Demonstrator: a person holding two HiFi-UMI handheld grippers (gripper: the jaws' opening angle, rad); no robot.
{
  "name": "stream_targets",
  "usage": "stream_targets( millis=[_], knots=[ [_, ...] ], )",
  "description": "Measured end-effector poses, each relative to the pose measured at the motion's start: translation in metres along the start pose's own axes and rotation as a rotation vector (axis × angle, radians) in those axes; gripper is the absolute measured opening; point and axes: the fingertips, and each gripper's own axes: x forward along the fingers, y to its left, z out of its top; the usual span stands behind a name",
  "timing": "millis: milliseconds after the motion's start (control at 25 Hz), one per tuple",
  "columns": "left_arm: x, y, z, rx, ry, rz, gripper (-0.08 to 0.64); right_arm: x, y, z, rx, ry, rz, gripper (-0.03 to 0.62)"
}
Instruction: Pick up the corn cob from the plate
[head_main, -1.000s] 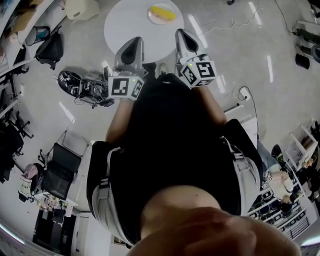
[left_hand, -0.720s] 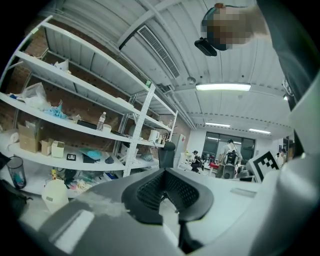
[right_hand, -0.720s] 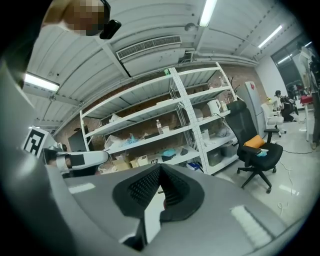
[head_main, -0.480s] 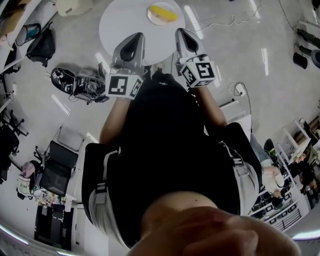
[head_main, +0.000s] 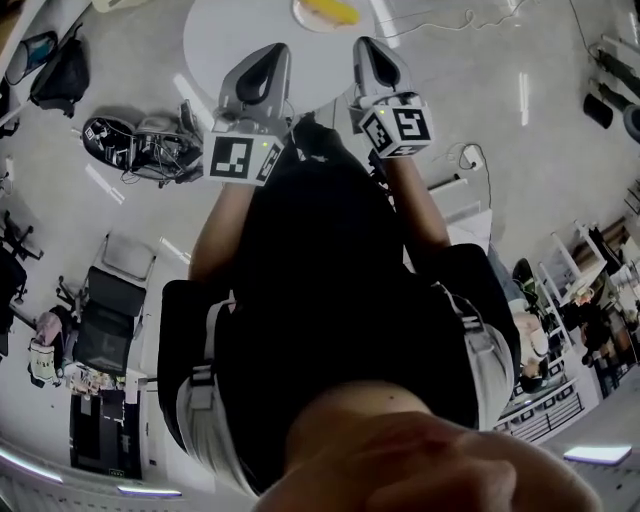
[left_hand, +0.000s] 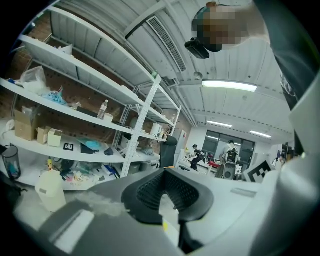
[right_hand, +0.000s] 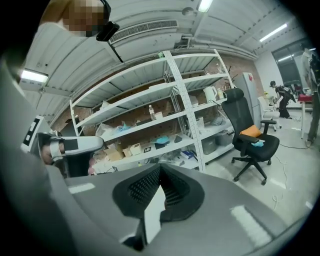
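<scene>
Left claw (head_main: 274, 52), right claw (head_main: 364, 45): closed, empty, short of corn cob (head_main: 328, 10).

No text, brand, number or label is legible. Only black-and-white square marker patterns appear, on the left white cube (head_main: 240, 158) and the right white cube (head_main: 397, 127).

Floor items I count, each placed against the round white table (head_main: 225, 35):
- black backpack (head_main: 62, 75) — well to its left
- heap of dark gear and cables (head_main: 135, 145) — left of it and nearer me
- black chair (head_main: 108, 325) — far off on that same side
- white socket block (head_main: 468, 157) with its cable, to the table's right
</scene>
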Motion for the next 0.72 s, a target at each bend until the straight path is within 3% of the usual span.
stream_targets(
  millis=[720],
  knots=[
    [0.03,0.027,-0.027,-0.075,0.041,-0.008,0.002,0.057,-0.031,-0.065,0.009,0.153,-0.035,0.006]
  ],
)
